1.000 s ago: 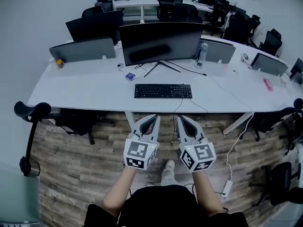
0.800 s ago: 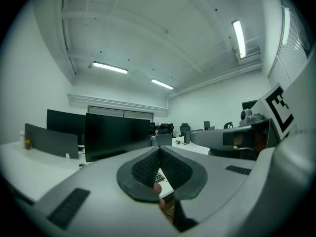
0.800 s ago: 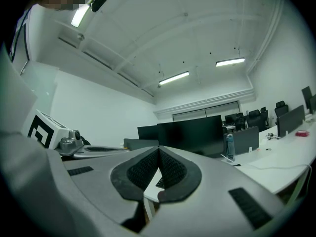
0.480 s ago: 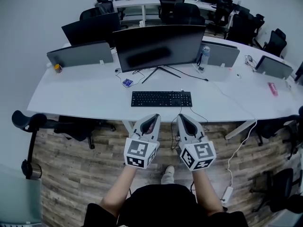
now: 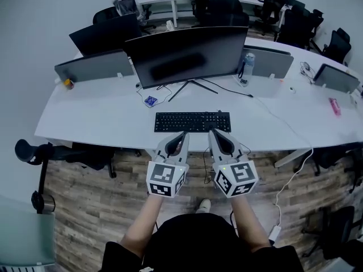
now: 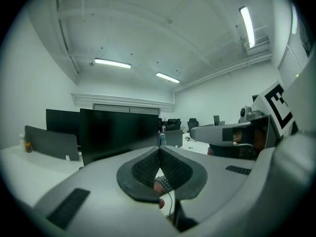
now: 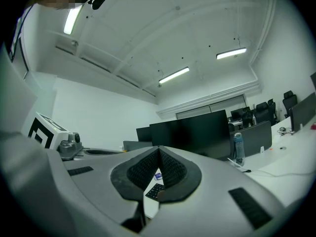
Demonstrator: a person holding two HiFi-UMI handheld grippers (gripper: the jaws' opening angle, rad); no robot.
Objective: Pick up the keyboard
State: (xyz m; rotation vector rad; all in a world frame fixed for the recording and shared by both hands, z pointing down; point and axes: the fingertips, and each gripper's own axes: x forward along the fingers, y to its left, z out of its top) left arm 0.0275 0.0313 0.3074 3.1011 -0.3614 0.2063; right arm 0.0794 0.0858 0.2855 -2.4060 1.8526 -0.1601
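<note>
Ahead of me the black keyboard (image 5: 193, 122) lies flat, keys up, along the front edge of the white desk (image 5: 102, 123), before the monitor (image 5: 187, 52).

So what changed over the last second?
The left gripper and right gripper advanced toward the desk; their tips are now at its near edge, just short of the keyboard. Nothing was taken hold of: both stay shut and empty, and the keyboard is unmoved.

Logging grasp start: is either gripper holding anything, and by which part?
Nothing is held. Left gripper and right gripper are shut and empty; the keyboard lies on the desk.
</note>
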